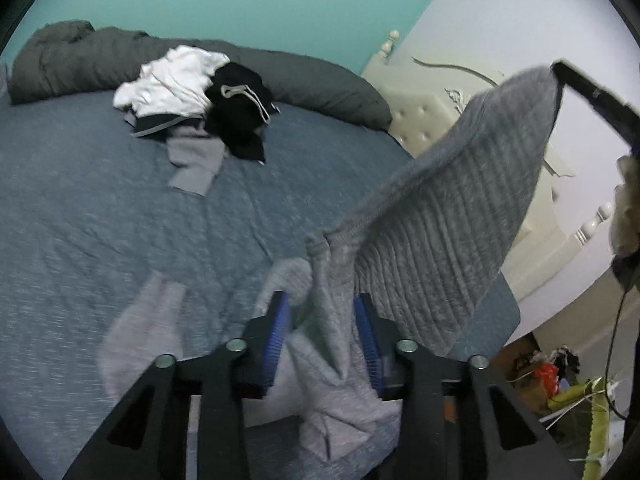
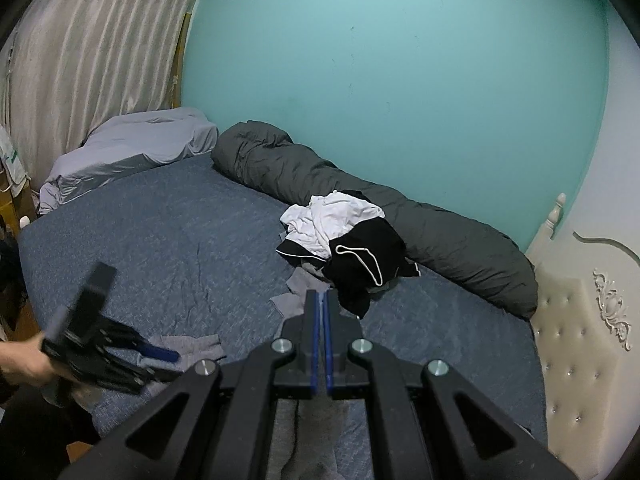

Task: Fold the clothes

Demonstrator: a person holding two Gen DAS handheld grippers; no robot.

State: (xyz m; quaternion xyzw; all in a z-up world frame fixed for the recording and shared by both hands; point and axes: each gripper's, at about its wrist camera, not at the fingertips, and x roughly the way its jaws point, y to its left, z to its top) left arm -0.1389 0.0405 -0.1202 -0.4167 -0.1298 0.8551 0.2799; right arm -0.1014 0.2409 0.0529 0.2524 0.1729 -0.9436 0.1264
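Observation:
A grey knit garment [image 1: 460,220] with a ribbed hem hangs stretched above the blue bed [image 1: 80,200]. My right gripper [image 2: 322,300] is shut, and in the left wrist view it [image 1: 560,70] pinches the garment's raised hem at upper right. The rest of the cloth droops beneath it [image 2: 316,432]. My left gripper [image 1: 322,316] is low over the bed, its blue pads apart with a bunched fold of the same garment between them. From the right wrist view the left gripper [image 2: 160,354] shows at lower left, held by a hand [image 2: 20,364].
A pile of white, black and grey clothes [image 1: 192,96] lies mid-bed [image 2: 340,240]. A rolled dark grey duvet [image 2: 440,224] runs along the teal wall. A cream tufted headboard [image 2: 576,340] borders the right side. Clutter sits on the floor [image 1: 552,376].

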